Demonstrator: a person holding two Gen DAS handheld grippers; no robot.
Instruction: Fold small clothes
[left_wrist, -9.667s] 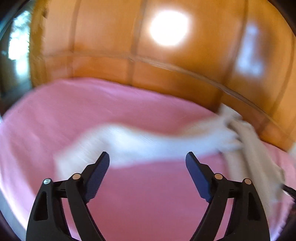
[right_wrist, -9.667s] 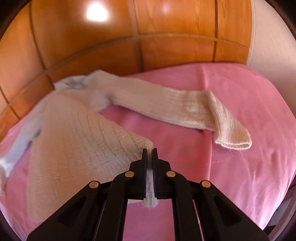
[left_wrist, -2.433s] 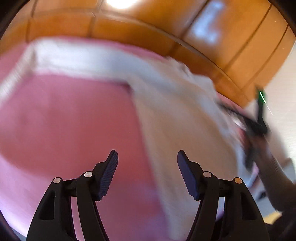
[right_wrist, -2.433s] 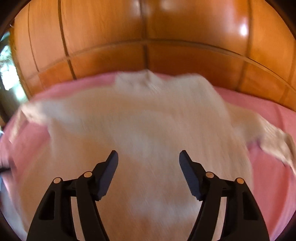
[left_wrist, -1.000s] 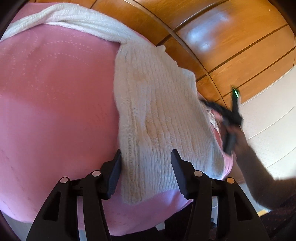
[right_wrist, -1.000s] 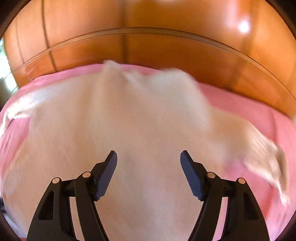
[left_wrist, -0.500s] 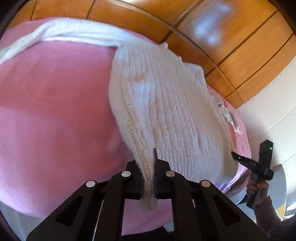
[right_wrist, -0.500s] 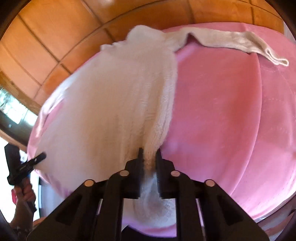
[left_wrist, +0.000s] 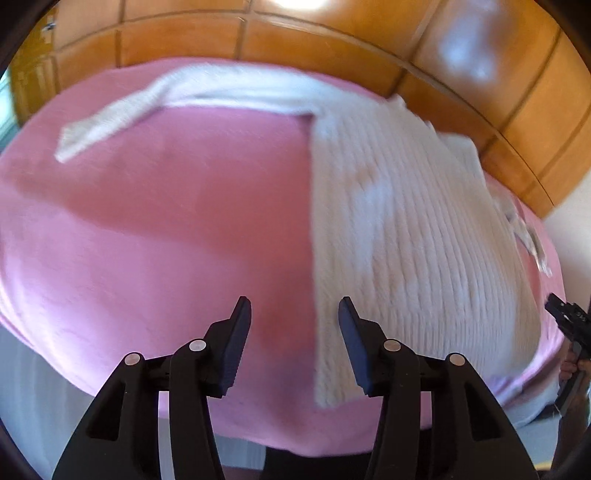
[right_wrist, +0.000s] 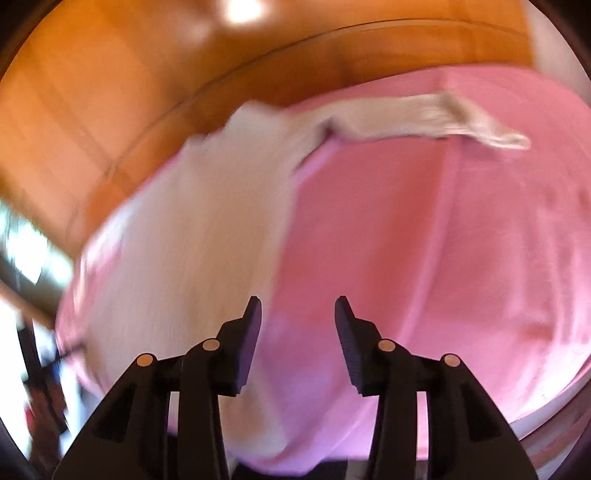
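One cream knitted sweater (left_wrist: 406, 229) lies spread flat on a pink bedcover (left_wrist: 166, 229), the only garment in sight, with a glossy wooden panelled wall (left_wrist: 332, 40) behind the bed. In the left wrist view, one sleeve (left_wrist: 122, 110) stretches away to the left along the far side of the cover, while the ribbed body fills the right half, its hem near the front edge. The left gripper (left_wrist: 294, 314) hovers above bare pink cloth just left of the sweater's side edge, its two fingers apart and opening, nothing between them. At the far right edge, the other gripper (left_wrist: 569, 321) shows beside the bed, held in a hand (left_wrist: 576, 369). In the blurred right wrist view, the sweater body (right_wrist: 192, 236) lies at left and its second sleeve (right_wrist: 424, 118) runs right along the far side. The right gripper (right_wrist: 297, 314) hangs over the pink cover just right of the sweater, fingers parted and opening, holding nothing.
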